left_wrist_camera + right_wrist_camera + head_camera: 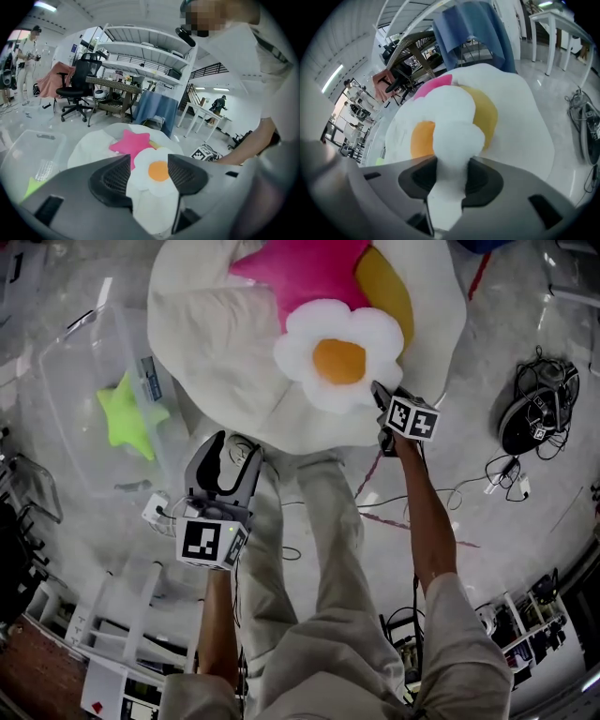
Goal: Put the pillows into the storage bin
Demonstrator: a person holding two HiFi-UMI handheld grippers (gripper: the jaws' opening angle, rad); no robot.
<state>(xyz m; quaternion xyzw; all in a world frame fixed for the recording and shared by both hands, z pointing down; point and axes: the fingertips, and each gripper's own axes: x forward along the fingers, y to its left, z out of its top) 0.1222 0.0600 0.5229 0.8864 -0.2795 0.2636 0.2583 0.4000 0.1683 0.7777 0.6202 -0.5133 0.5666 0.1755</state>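
A white flower pillow [337,357] with an orange centre lies on a big white cushion [211,343], next to a pink star pillow [305,273] and a yellow pillow [389,287]. My right gripper [380,397] is at the flower's right edge. In the right gripper view its pads pinch a white petal [450,136], so the right gripper [451,168] is shut on it. My left gripper [232,444] hangs open below the cushion's near edge with nothing between its fingers [112,180]. A green star pillow [127,413] lies in the clear storage bin [66,348] at the left.
My legs [319,549] stand between the two grippers. Cables and a black device [534,413] lie on the floor at the right. Beyond the cushion are an office chair [77,89], a table, a shelf rack [145,51] and another person [28,51] at the far left.
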